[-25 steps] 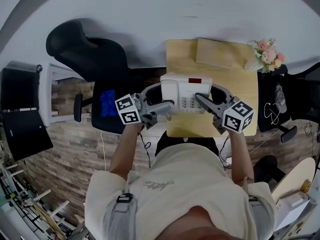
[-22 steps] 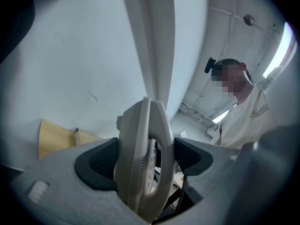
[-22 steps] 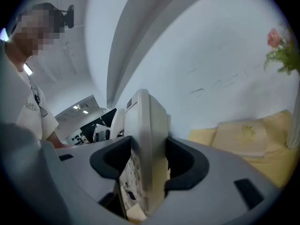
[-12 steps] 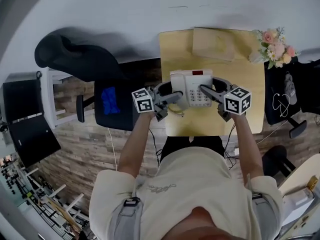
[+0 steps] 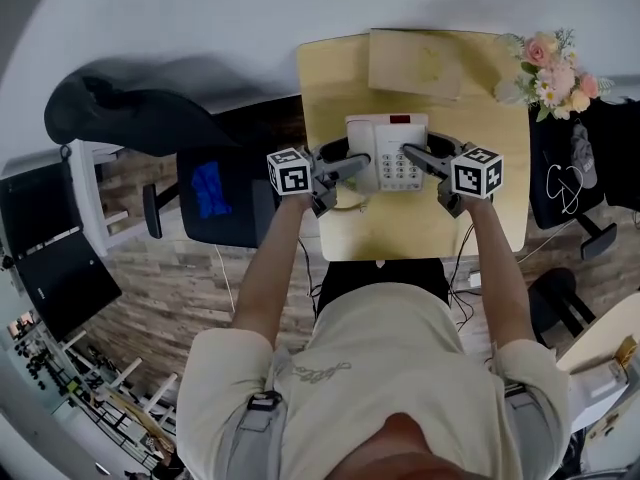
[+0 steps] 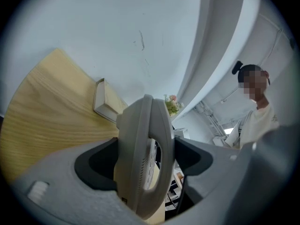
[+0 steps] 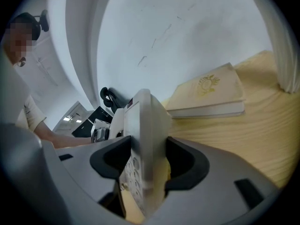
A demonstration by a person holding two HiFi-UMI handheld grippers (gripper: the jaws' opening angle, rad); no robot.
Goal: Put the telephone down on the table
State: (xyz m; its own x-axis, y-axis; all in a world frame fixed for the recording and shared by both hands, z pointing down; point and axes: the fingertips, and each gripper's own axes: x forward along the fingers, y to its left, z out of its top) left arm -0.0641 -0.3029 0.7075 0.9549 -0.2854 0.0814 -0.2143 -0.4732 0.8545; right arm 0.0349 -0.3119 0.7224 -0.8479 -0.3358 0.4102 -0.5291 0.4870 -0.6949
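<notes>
1. The telephone [image 5: 388,153] sits over the middle of the light wooden table [image 5: 400,230], keypad facing up, held from both sides. No view shows whether its base touches the wood.
2. The left gripper [image 5: 343,168] comes in from 9 o'clock. In the left gripper view its jaws are clamped on the telephone's [image 6: 143,153] rounded left edge, which fills the gap between them.
3. The right gripper [image 5: 414,154] comes in from 3 o'clock. In the right gripper view its jaws are pressed onto the telephone's [image 7: 144,142] right edge.
4. A closed book [image 5: 415,63] lies on the table at 12 o'clock from the telephone, apart from it.
5. Flowers [image 5: 558,68] stand at 2 o'clock, at the table's far corner.
6. A black chair [image 5: 215,193] stands on the floor at 9 o'clock of the table.
</notes>
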